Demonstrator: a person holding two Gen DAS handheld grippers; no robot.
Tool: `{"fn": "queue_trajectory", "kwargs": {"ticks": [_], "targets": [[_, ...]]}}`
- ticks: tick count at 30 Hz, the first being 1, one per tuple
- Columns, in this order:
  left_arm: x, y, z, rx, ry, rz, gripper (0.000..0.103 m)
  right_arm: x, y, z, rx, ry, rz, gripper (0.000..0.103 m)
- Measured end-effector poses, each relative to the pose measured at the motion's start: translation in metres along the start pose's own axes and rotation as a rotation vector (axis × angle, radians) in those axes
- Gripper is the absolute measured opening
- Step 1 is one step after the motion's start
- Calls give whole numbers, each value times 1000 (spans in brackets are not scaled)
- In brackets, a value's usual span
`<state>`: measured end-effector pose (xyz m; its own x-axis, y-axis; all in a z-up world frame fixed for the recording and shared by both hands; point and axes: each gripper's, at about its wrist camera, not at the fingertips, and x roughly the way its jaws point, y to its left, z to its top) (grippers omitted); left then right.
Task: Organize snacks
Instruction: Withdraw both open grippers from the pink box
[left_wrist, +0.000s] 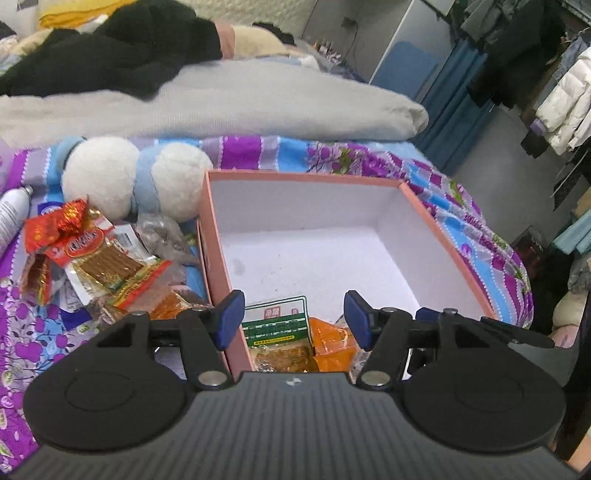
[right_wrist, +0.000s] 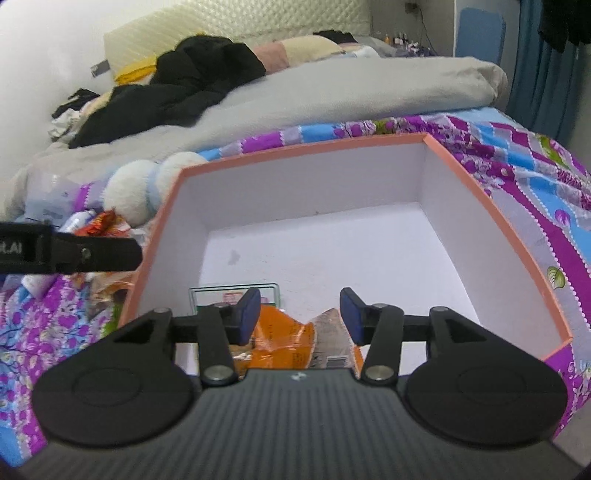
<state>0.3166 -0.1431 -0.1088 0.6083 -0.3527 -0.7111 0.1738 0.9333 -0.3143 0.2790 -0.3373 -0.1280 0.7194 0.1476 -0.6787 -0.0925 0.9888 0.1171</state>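
My left jaws (left_wrist: 293, 319) stand apart with nothing pressed between them, and just below them a green-and-white snack packet (left_wrist: 277, 325) and an orange packet (left_wrist: 332, 341) lie on the floor of the box (left_wrist: 216, 236), in its near corner. My right jaws (right_wrist: 297, 314) are also apart and hold nothing; under them I see the same orange packet (right_wrist: 282, 336) and a brownish packet (right_wrist: 330, 338) beside it. I judge that these snacks are already put where they belong, so both jaws hang free above them. Most of the box floor is bare and white, so there is room for more. To the left of the box, outside its pink wall, a heap of snacks (left_wrist: 96, 258) waits on the bed (left_wrist: 461, 229), which has a sheet with purple and blue flowers. Behind the heap lies a white-and-blue plush toy (left_wrist: 136, 181). Farther away a grey duvet (left_wrist: 221, 107) covers the bed, with black clothing (left_wrist: 122, 48) on top, and at the right hang some clothes (left_wrist: 561, 99).
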Motion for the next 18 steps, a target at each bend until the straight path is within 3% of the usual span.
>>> {"fn": "queue_trajectory", "kwargs": {"ticks": [6, 18], "targets": [[-46, -9, -10, 15, -55, 7, 65, -37, 14, -4, -9, -44, 30, 50], [-138, -13, -71, 25, -148, 47, 70, -108, 42, -33, -35, -109, 70, 50]]}}
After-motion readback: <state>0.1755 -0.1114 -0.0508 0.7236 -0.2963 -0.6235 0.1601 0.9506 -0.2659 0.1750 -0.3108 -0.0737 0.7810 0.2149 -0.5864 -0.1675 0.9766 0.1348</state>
